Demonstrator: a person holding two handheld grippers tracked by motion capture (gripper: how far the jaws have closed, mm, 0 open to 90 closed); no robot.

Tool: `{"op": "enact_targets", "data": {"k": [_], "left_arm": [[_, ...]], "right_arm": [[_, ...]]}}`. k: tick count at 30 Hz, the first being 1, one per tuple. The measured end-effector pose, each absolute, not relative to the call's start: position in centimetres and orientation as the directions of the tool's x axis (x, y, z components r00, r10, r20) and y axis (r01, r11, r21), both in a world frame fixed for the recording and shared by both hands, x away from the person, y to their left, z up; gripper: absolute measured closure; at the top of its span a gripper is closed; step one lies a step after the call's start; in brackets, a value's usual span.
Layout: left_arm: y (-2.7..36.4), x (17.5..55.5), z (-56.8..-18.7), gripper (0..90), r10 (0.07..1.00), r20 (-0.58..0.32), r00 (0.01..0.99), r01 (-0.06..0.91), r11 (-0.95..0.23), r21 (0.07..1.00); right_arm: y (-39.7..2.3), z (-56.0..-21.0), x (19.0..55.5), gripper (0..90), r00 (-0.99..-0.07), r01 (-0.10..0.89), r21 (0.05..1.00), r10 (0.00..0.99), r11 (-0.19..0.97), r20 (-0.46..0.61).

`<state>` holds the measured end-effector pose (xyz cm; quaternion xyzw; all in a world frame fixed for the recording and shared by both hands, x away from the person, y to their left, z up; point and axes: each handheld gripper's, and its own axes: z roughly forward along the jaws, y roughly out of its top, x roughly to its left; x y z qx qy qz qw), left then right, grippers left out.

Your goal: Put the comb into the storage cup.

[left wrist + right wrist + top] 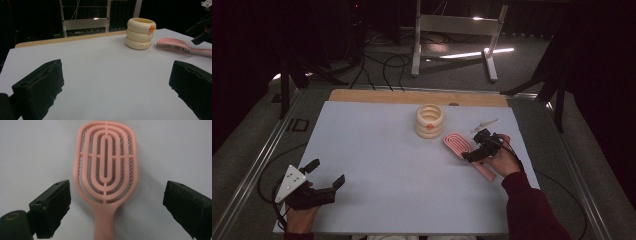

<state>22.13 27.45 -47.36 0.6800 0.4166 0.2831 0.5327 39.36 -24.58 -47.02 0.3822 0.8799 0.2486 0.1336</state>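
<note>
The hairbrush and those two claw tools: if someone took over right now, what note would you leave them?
Right gripper: open, poised over the pink hairbrush, jaws on either side of its neck, not gripping yet.
Left gripper: open, holding nothing, near the table's front left corner.
The brush lies bristles down beside the cream ringed holder.
Done: right gripper lined up.
Left: probably close on the handle and lift; where the brush goes is unclear.

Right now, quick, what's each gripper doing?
Left gripper: open, holding nothing.
Right gripper: open, jaws either side of the brush, not gripping it.
</note>
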Motion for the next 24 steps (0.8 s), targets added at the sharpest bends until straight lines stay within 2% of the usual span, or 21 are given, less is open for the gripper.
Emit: {"op": "enact_targets", "data": {"k": [24], "left_arm": [[27.5, 22.2, -47.4, 0.1, 0.867, -0.063, 0.494, 0.270, -0.085, 0.959]], "right_arm": [[-24.3, -48.6, 39.7, 8.0, -0.686, 0.640, 0.463, 0.727, 0.613, -0.013]]}}
